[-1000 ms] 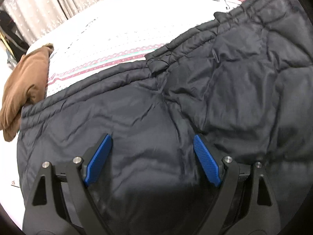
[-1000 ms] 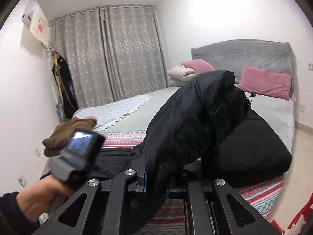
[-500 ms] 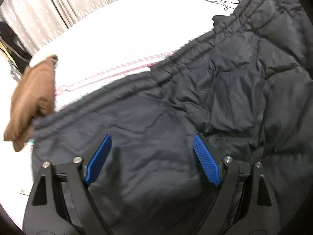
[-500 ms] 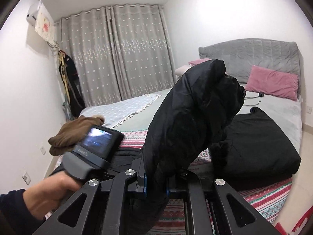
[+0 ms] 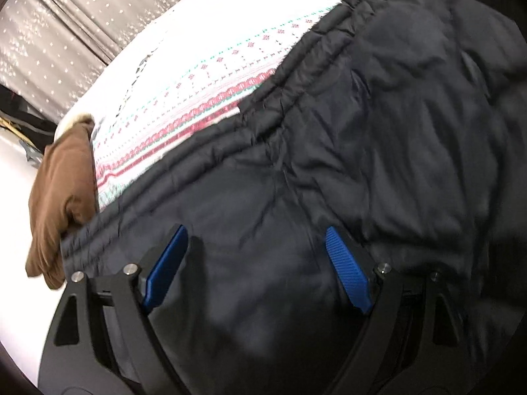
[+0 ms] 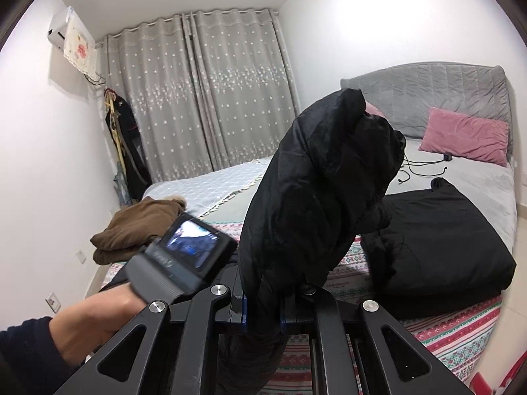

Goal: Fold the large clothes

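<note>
A large black padded garment (image 5: 378,151) lies spread on the bed, its gathered elastic edge running along the patterned bedspread. My left gripper (image 5: 253,263) is open, its blue pads (image 5: 166,263) just above the black fabric, holding nothing. My right gripper (image 6: 262,312) is shut on a bunched end of the black garment (image 6: 316,191) and holds it raised above the bed, the fabric standing up in front of the camera. The hand with the left gripper's camera (image 6: 184,256) shows at the lower left of the right wrist view.
A folded brown garment (image 5: 59,197) lies at the bed's left edge, also in the right wrist view (image 6: 138,223). A folded black garment (image 6: 441,237), a pink pillow (image 6: 467,136) and a charger cable (image 6: 421,168) lie toward the grey headboard. Curtains stand behind.
My left gripper has tilted and moved closer over the black fabric toward the brown garment. My right gripper has lifted the bunched end a little higher.
</note>
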A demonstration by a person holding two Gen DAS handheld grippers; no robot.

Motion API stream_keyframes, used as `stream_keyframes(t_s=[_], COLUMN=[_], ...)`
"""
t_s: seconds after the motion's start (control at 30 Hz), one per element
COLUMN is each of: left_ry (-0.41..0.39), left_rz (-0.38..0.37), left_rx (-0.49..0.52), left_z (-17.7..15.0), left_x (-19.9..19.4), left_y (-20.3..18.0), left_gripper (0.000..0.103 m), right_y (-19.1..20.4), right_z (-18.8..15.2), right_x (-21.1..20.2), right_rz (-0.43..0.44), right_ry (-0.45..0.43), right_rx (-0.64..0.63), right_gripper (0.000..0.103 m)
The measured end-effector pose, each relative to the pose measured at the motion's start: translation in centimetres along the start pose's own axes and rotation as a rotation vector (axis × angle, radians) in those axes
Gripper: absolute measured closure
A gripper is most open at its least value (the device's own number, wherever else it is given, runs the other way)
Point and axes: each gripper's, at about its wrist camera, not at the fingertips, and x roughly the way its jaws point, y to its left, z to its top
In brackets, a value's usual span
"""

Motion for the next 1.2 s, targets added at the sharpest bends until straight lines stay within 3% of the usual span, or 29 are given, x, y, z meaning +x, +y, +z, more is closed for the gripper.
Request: stream_keyframes(t_s=[0.3, 0.47, 0.53, 0.63, 0.8, 1.03, 1.2], left_ry=[0.046, 0.067, 0.072, 0.076, 0.014, -0.01, -0.052], left_rz=[0.012, 0.011, -0.01, -0.101, -0.209, -0.364, -0.331], left_rx=[-0.033, -0.061, -0.07, -0.144, -0.228, -0.137, -0.03], left_z=[4.7, 5.0, 5.0, 4.5, 0.0, -10.3, -13.4], left_x=[4.6, 6.0, 5.8, 4.1, -1.2, -8.1, -9.5], left_y=[1.0, 1.2, 1.6, 3.3, 6.6, 3.4, -1.0], left_gripper=[0.017, 0.017, 0.017, 0.017, 0.017, 0.017, 0.017], right_y=[0.1, 0.2, 0.1, -0.1, -0.3, -0.4, 0.1], right_z=[-0.2, -0.2, 0.2, 0.4, 0.4, 0.3, 0.2], right_x=[0.9, 1.3, 1.4, 1.4, 1.3, 1.1, 1.2], right_rz=[0.026, 0.027, 0.029, 0.025, 0.018, 0.004, 0.0], right_ry=[0.009, 0.023, 0.025, 0.024, 0.019, 0.018, 0.021], right_rx=[0.03, 0.045, 0.049, 0.061, 0.079, 0.085, 0.088], right_gripper=[0.092, 0.092, 0.092, 0.092, 0.092, 0.091, 0.091])
